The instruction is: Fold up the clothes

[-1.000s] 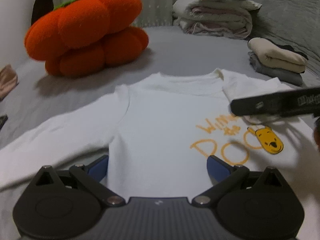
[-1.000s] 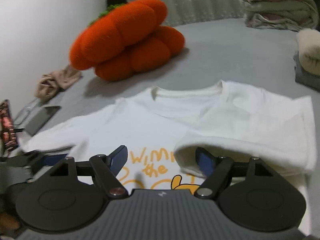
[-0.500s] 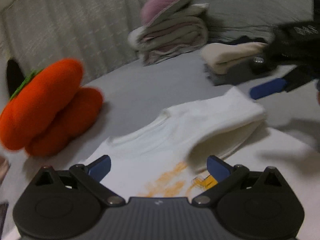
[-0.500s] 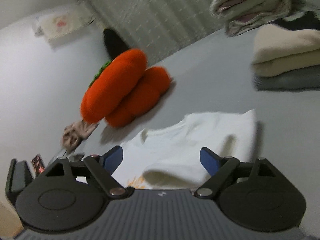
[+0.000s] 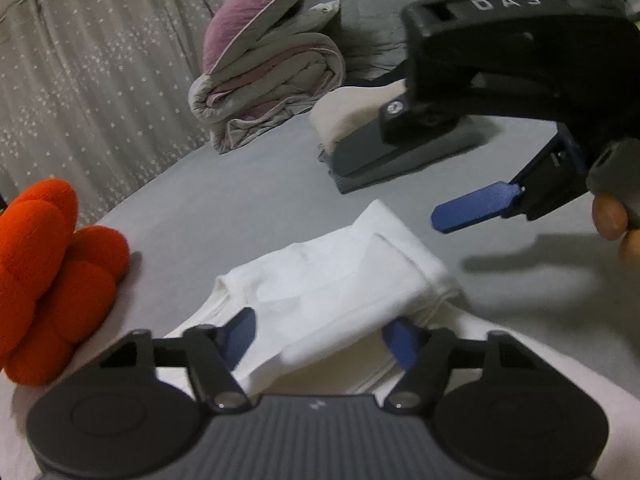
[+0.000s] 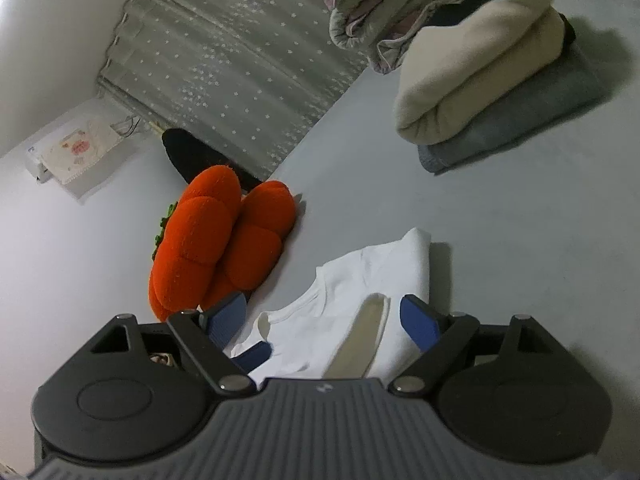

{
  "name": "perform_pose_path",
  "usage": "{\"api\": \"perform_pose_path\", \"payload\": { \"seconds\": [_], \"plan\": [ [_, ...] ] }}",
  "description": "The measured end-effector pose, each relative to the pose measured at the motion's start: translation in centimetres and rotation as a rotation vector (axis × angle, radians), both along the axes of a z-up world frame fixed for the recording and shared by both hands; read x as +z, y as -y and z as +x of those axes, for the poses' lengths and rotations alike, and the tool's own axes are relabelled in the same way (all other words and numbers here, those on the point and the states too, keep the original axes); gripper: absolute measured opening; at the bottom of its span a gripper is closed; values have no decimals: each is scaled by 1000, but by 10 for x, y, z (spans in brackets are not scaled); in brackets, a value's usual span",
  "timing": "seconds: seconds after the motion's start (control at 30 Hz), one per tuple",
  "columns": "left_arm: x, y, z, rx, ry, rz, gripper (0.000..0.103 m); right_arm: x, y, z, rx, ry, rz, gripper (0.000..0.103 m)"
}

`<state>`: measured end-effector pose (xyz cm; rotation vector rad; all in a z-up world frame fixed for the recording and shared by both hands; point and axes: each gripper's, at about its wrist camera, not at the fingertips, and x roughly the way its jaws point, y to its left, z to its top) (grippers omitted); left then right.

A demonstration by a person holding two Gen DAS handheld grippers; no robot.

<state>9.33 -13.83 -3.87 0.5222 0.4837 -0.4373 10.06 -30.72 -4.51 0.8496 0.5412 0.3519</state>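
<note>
white top (image 5: pixel 340 280) – collar toward pumpkin (sleeve folded) | left claw (image 5: pixel 320 336) closing around cloth | right claw (image 6: pixel 324 320) agape

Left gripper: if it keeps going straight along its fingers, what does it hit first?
Most likely the white shirt. The left gripper points down at its folded sleeve, which lies between the closing jaws. Beyond it is bare grey bedsheet. Depth is hard to judge through the fisheye.

A grey bed surface (image 6: pixel 500 240) fills the room; a grey star-dotted curtain (image 6: pixel 240 80) hangs behind, beside a white wall (image 6: pixel 48 32) bearing what may be a covered appliance (image 6: pixel 76 150).
</note>
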Motion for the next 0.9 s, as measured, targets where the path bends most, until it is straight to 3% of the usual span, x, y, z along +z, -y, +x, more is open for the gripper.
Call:
{"api": "perform_pose_path", "payload": {
  "seconds": [0.03,0.07,0.1,0.37,0.57,0.7,0.73,0.8,0.9],
  "plan": [
    [0,-1,1,14,-5,-19,40,0,1,0,0,-3,4,87],
    [1,-2,2,29,-9,-38,26,0,1,0,0,-6,6,87],
    [3,-9,4,60,-15,-83,23,0,0,-1,0,-9,4,87],
    [22,-104,7,368,-19,-495,7,1,-11,-2,21,-5,-103,87],
    [9,-167,1,533,-55,-699,6,-2,-26,3,29,-33,-207,87],
    [-10,-193,-5,565,-99,-773,10,-6,-34,6,31,-52,-258,87],
    [-15,-199,-5,561,-113,-804,14,-7,-36,6,31,-55,-267,87],
    [-23,-211,-6,564,-125,-858,44,-8,-38,6,28,-60,-281,88],
    [-30,-229,-9,618,-107,-947,49,-8,-39,6,17,-69,-301,88]
  ]
}}
